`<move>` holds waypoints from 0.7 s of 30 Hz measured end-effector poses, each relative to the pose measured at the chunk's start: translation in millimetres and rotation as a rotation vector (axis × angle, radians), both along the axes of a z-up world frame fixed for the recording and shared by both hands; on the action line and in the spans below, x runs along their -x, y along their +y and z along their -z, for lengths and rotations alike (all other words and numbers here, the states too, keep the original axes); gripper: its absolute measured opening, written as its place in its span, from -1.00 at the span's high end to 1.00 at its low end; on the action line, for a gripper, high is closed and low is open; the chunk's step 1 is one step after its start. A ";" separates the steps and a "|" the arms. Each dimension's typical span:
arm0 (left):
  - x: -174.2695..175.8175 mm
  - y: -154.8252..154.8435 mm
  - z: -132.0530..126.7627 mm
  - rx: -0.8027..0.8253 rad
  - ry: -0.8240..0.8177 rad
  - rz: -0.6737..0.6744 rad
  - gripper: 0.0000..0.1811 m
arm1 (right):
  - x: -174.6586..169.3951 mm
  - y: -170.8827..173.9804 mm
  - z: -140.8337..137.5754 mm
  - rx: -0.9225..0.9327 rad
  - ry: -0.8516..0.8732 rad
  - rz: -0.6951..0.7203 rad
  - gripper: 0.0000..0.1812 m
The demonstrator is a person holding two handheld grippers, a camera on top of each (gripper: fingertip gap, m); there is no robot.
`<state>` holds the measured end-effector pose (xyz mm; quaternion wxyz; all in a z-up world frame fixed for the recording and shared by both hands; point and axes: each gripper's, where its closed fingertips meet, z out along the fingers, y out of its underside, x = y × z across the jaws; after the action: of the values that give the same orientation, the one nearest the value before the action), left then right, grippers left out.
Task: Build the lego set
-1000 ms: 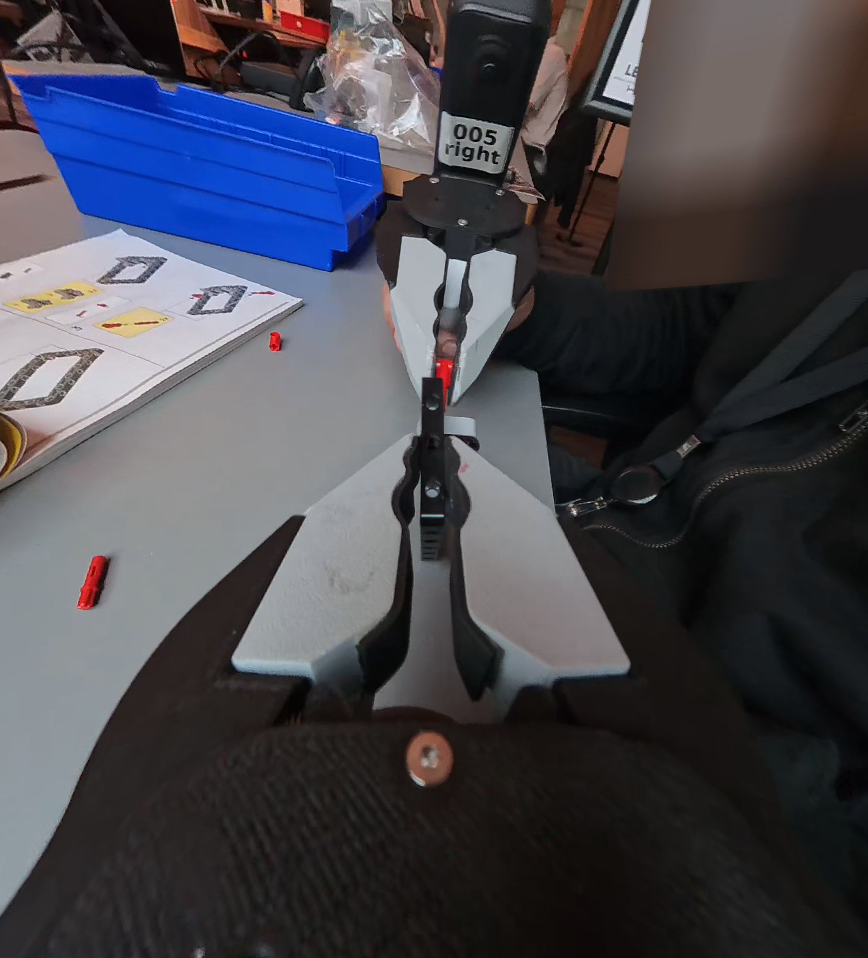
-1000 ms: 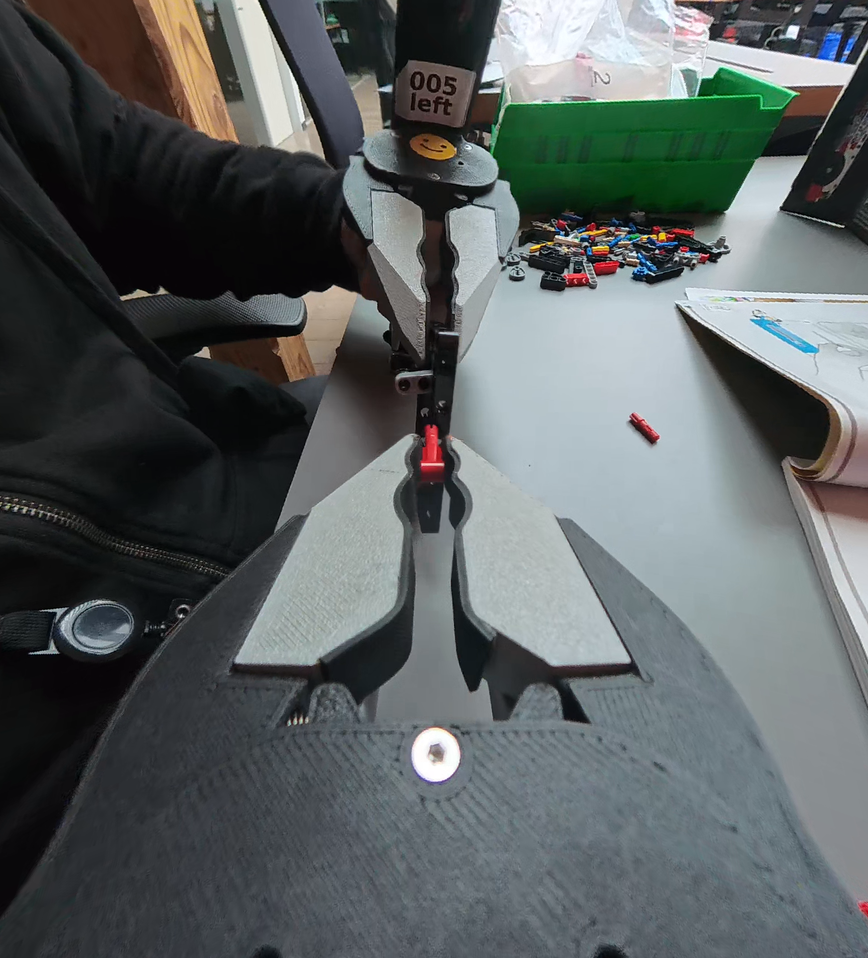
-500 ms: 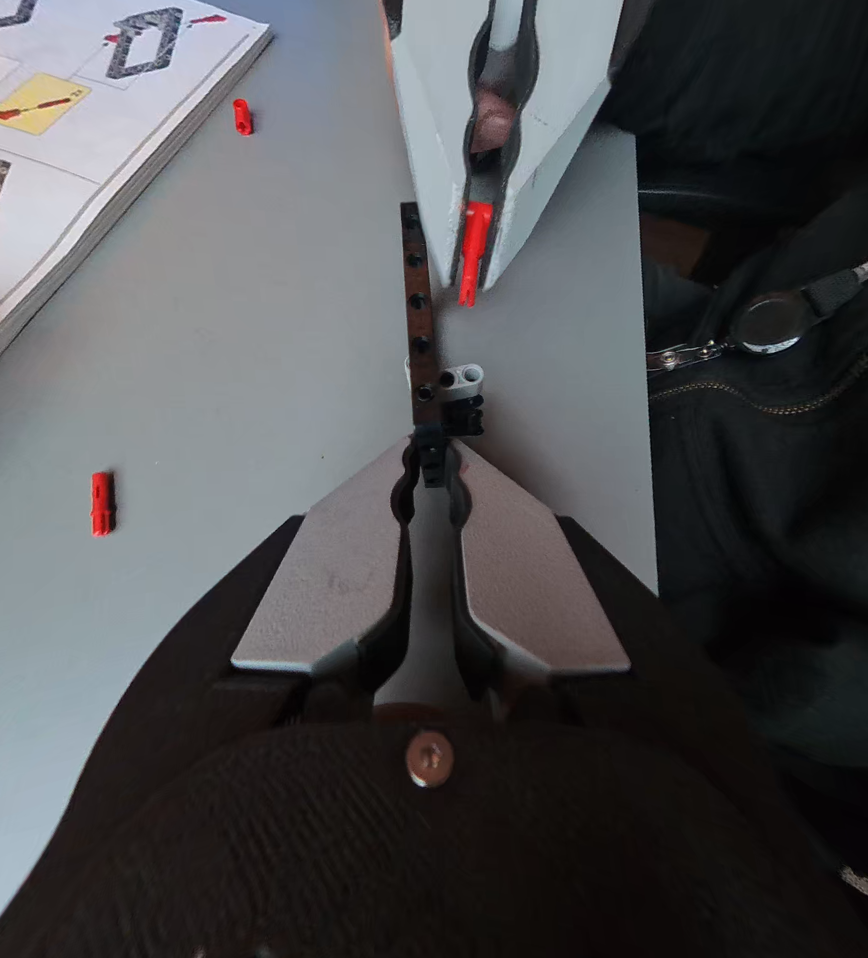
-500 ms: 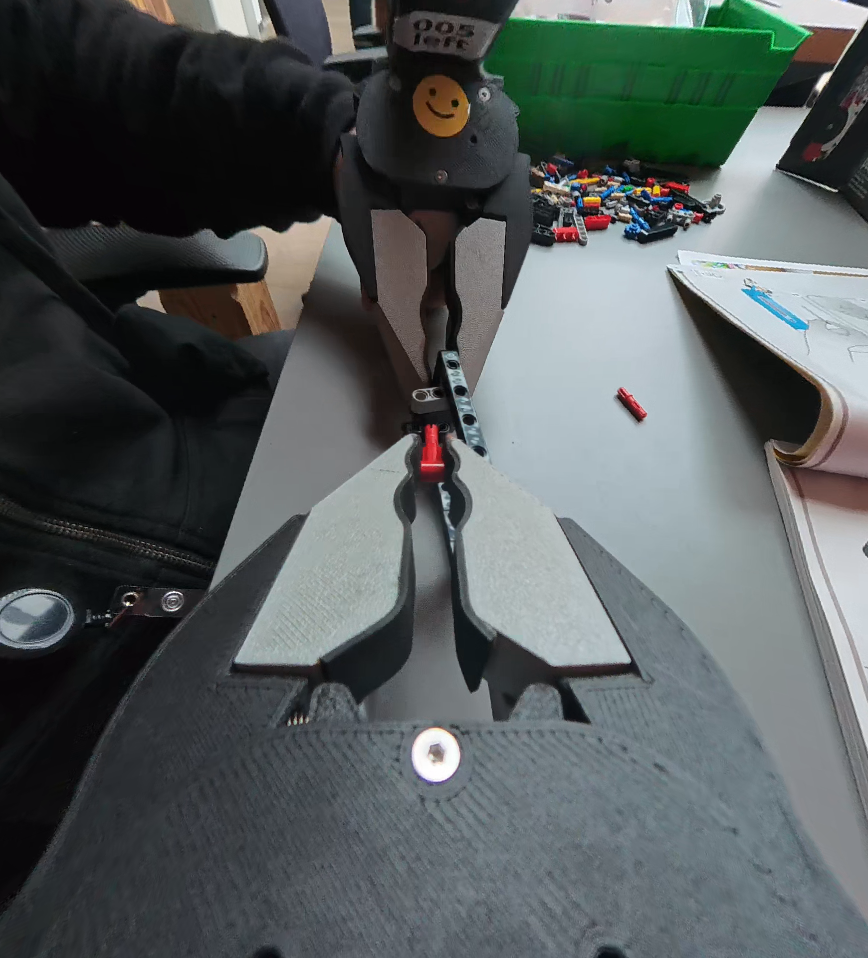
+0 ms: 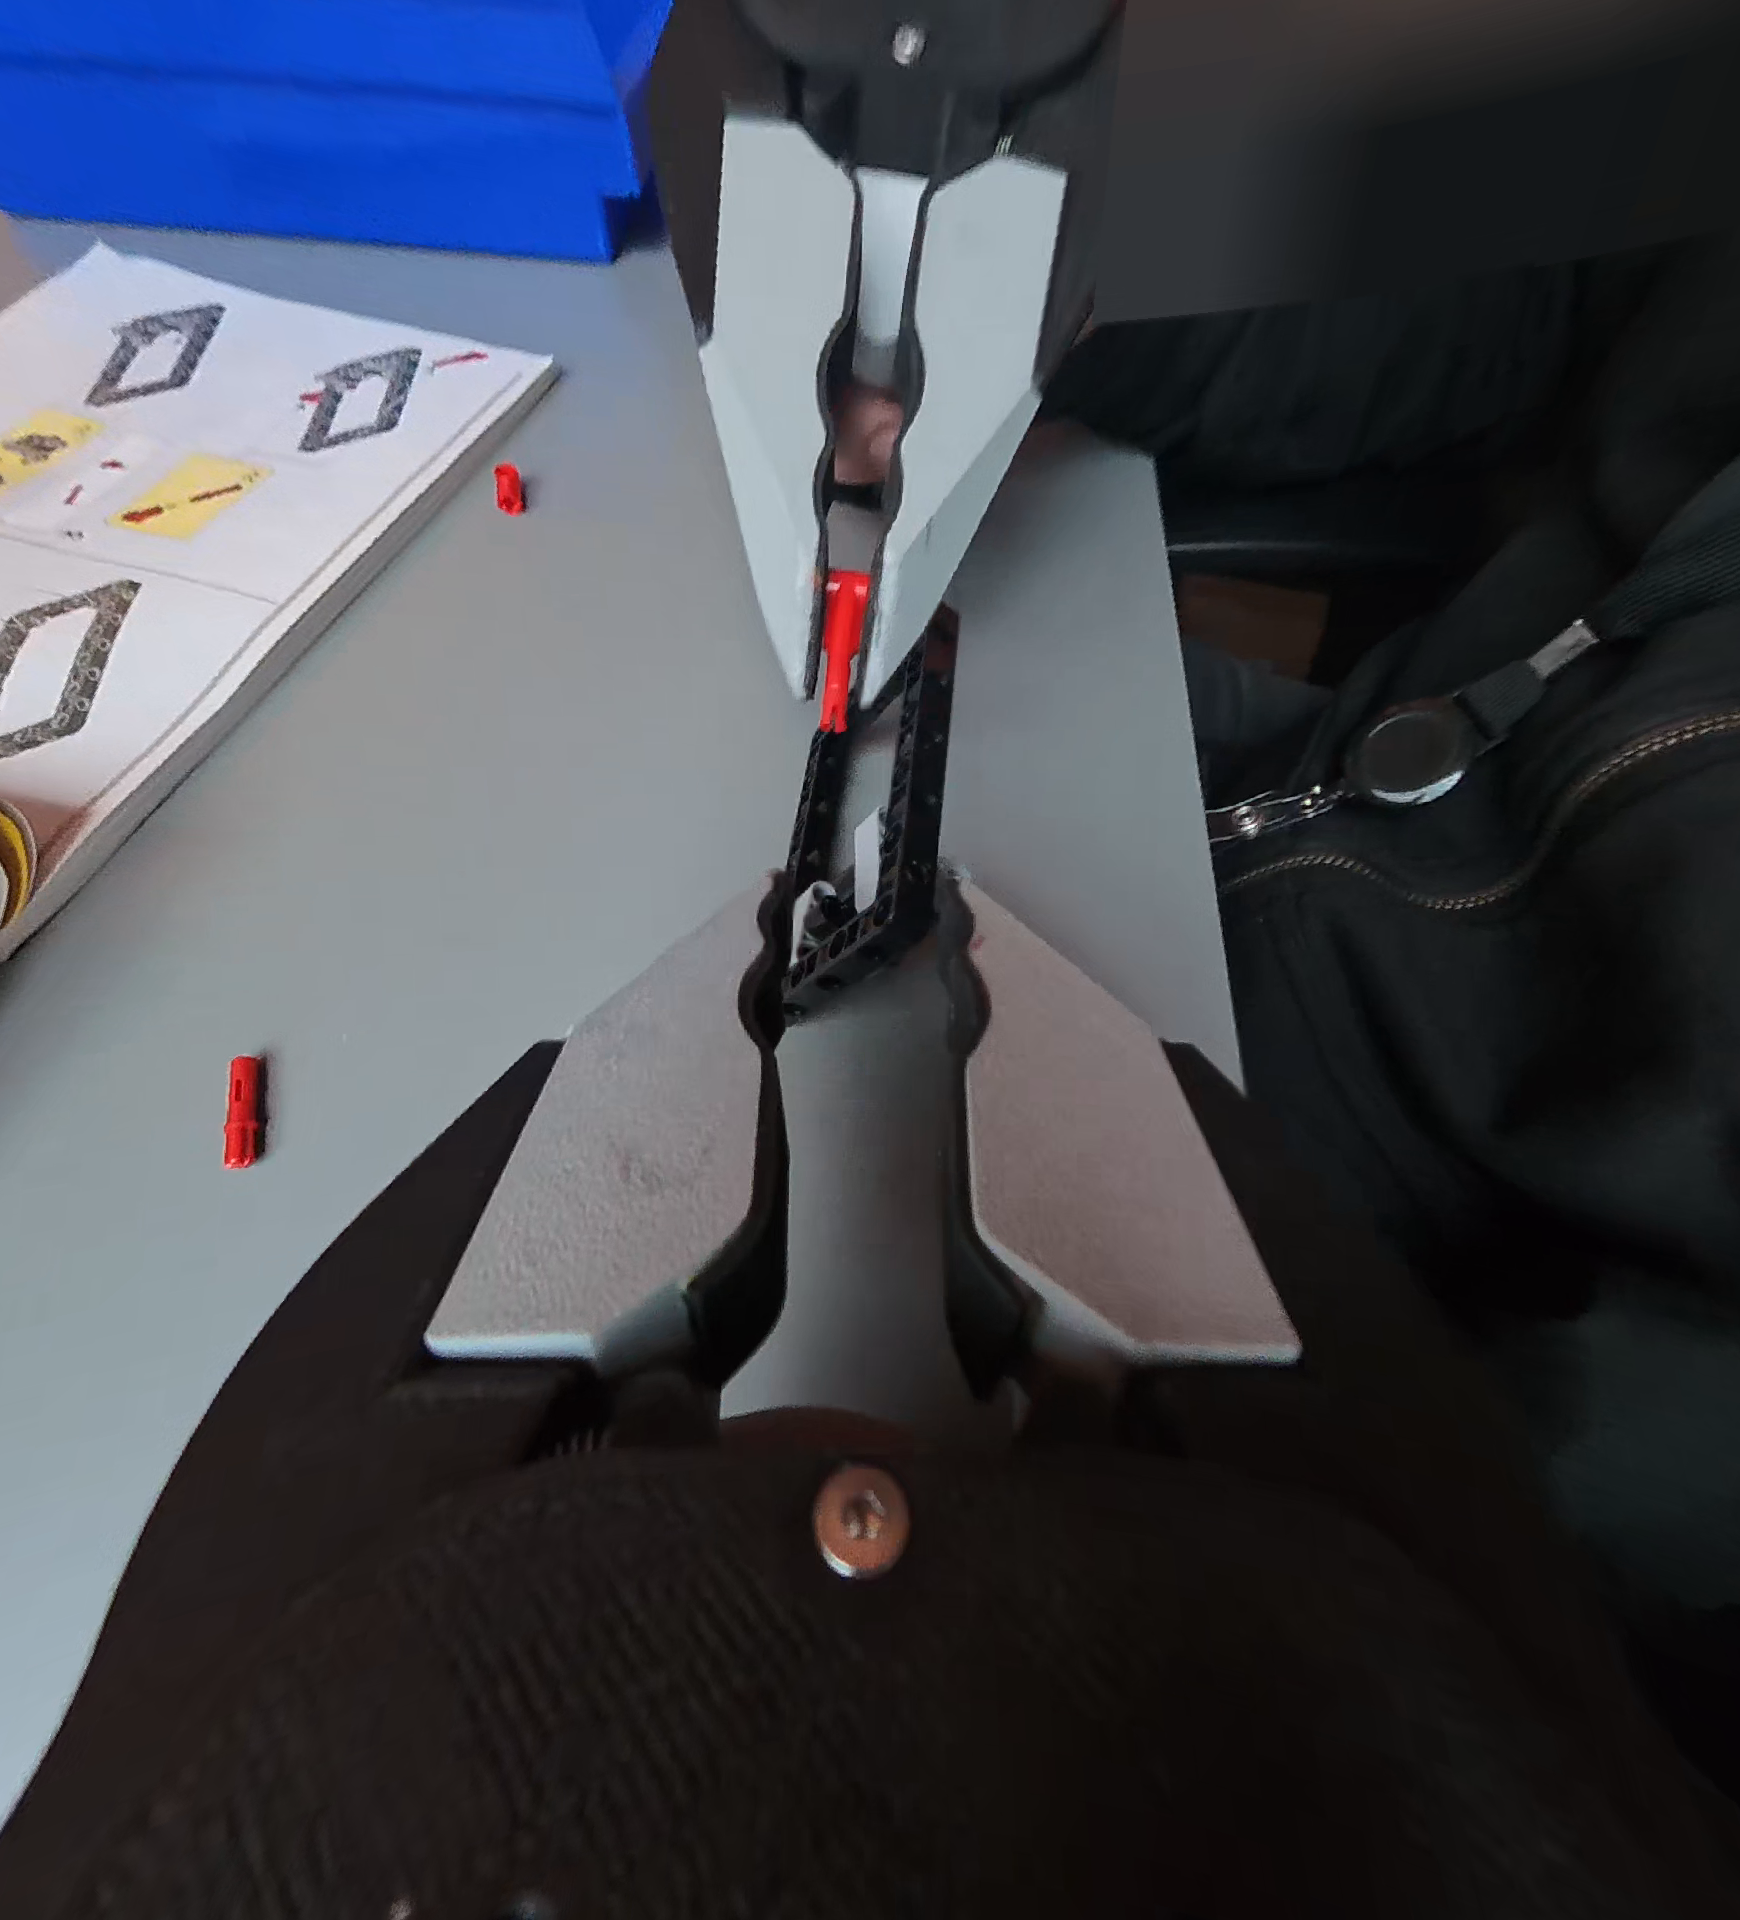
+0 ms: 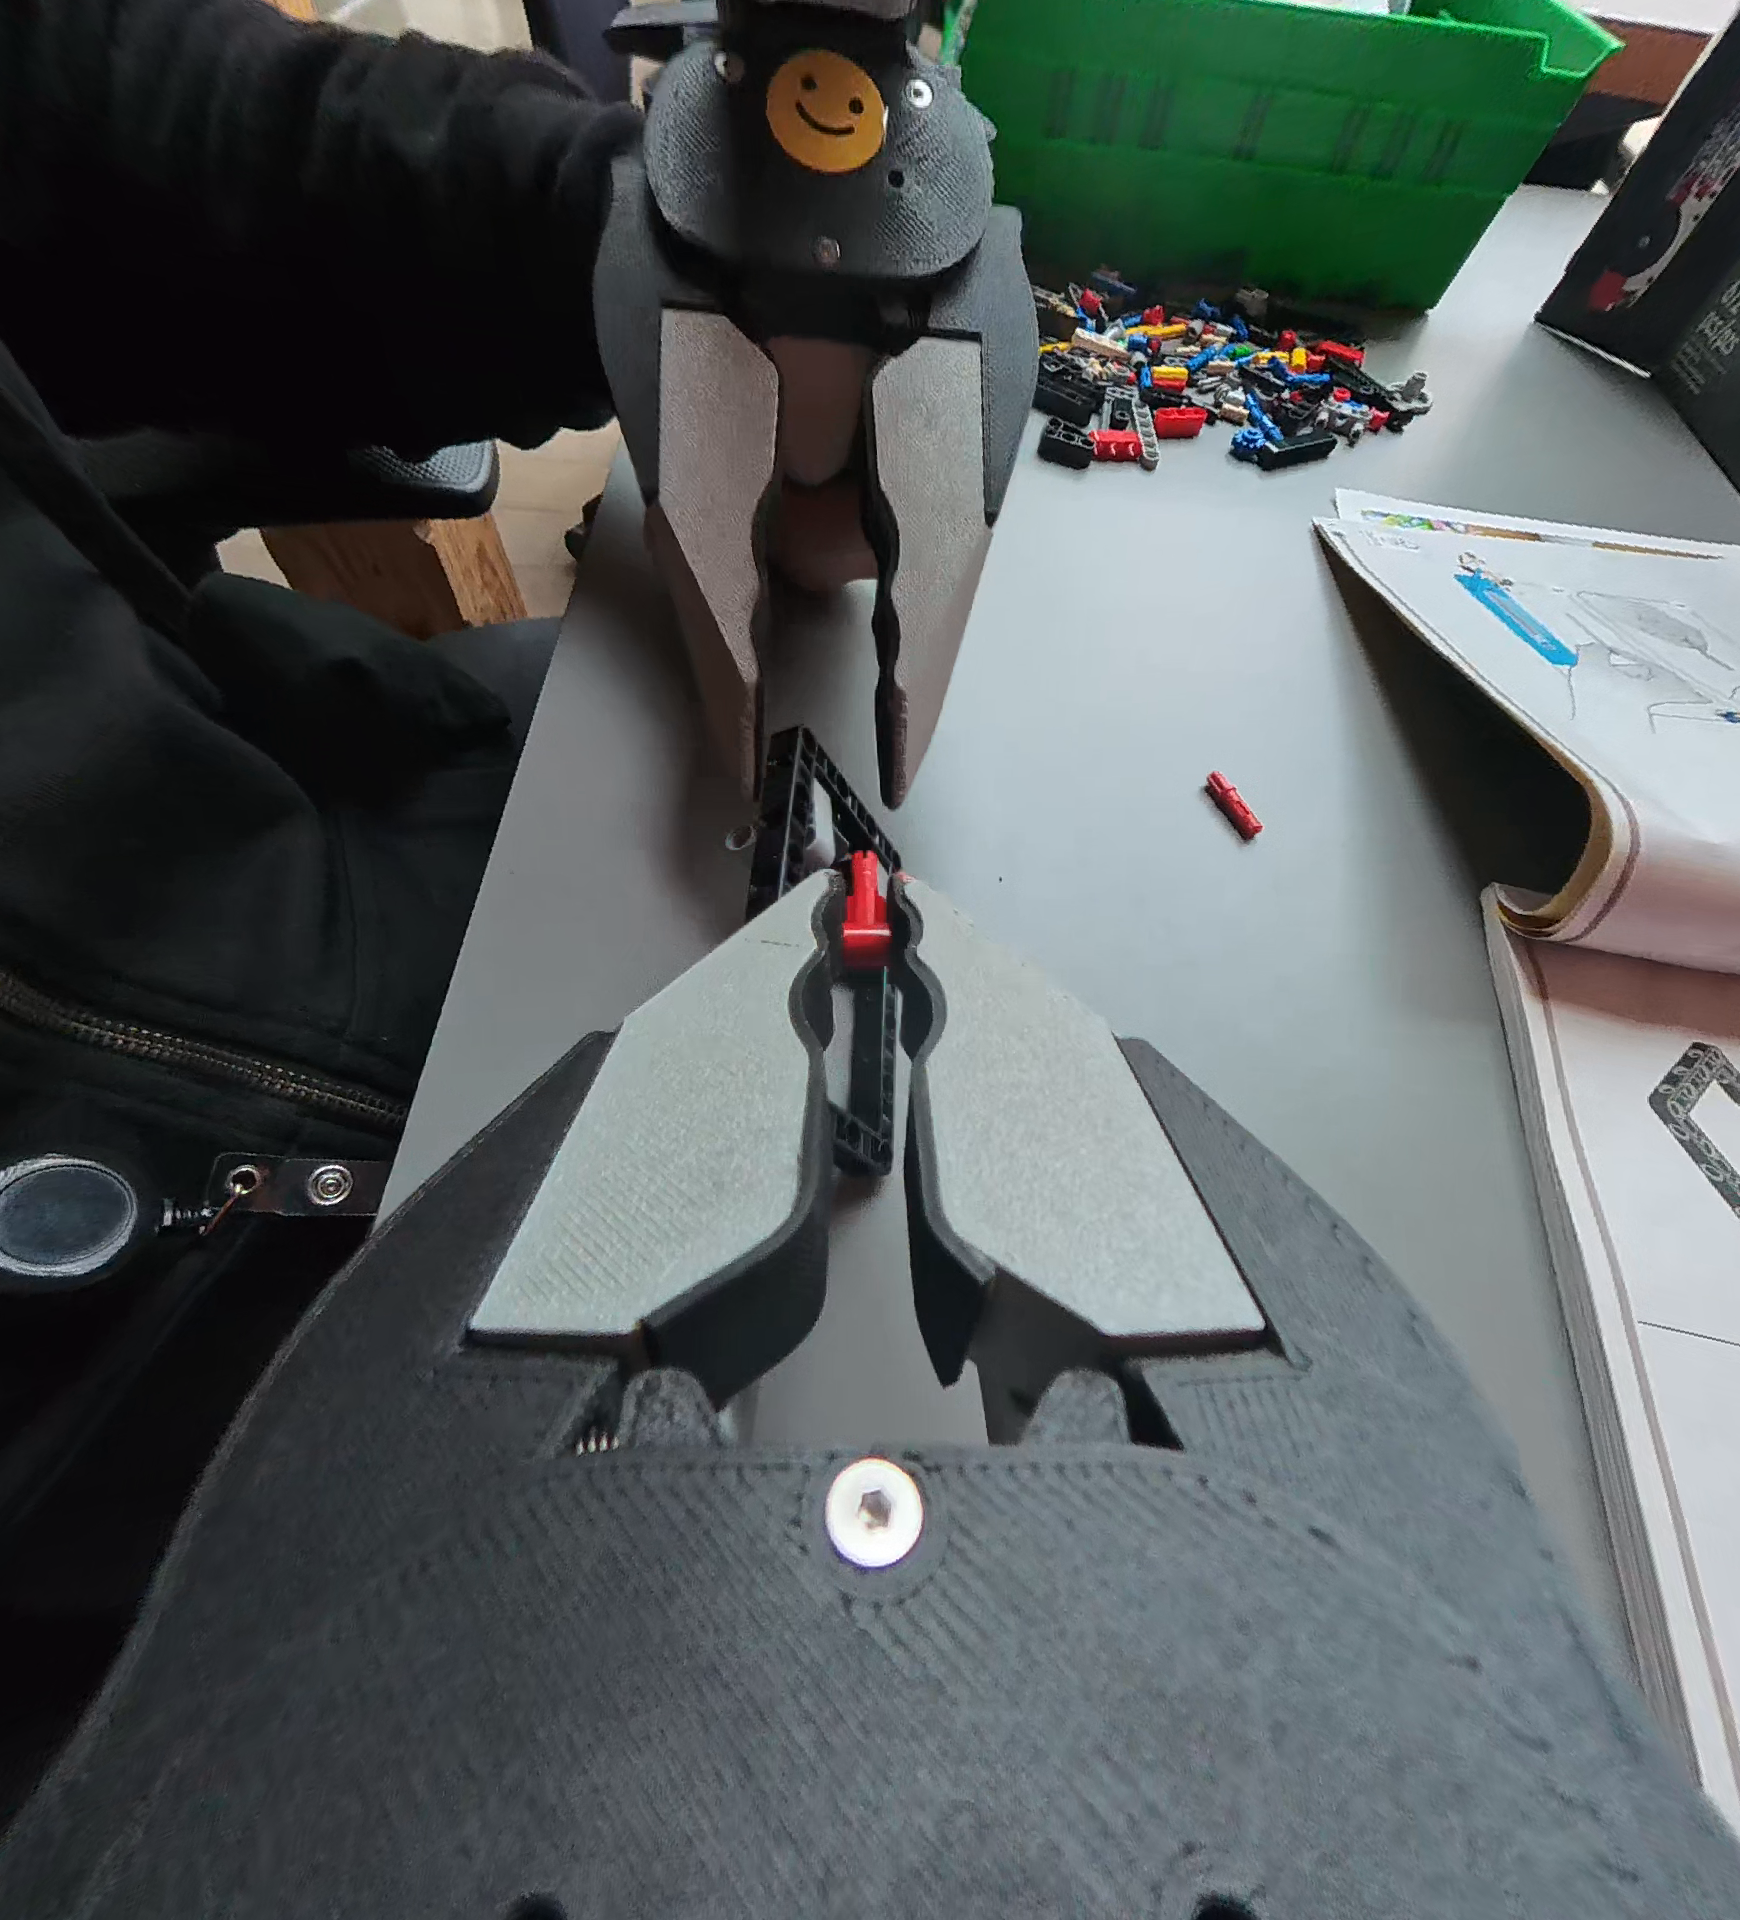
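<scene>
A black rectangular lego frame (image 5: 920,790) lies low over the grey table (image 5: 533,831). Its near end sits between the parted fingers of my left gripper (image 5: 861,914), which stands open around it. My right gripper (image 5: 840,675) comes from the far side, shut on a red pin (image 5: 842,644) whose tip touches the frame's far left corner. In the right wrist view my right gripper (image 6: 864,904) holds the red pin (image 6: 863,914) against the frame (image 6: 871,1070), and my left gripper (image 6: 814,779) stands over the frame's far end.
Two loose red pins (image 5: 245,1110) (image 5: 510,488) lie left of the grippers. An open instruction booklet (image 5: 170,540) and a blue bin (image 5: 274,114) are at the far left. A pile of loose pieces (image 6: 1219,384), a green bin (image 6: 1261,156) and a dark box (image 6: 1718,208) are behind. The person's black jacket (image 5: 1520,1039) borders the table edge.
My left gripper's jaws have parted, and the frame has turned from edge-on to showing its open face. My right gripper has kept the red pin and brought it onto the frame's corner.
</scene>
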<state>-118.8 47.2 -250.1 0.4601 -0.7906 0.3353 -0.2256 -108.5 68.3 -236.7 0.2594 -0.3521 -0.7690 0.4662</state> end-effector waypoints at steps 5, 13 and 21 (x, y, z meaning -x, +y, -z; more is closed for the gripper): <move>1.0 1.0 -4.5 -0.005 -0.039 0.011 0.90 | 3.1 1.5 4.8 0.052 -0.030 -0.006 0.95; -1.8 15.5 -8.5 0.114 -0.142 -0.014 0.92 | -4.2 13.1 -12.0 -0.004 -0.051 -0.022 0.95; -0.6 27.5 -8.5 0.233 -0.312 -0.014 0.92 | 3.7 22.1 -3.0 -0.324 -0.236 -0.024 0.95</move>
<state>-118.2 74.7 -241.5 0.4133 -0.7963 0.2261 -0.3794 -112.2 90.3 -233.7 0.2152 -0.3487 -0.8632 0.2949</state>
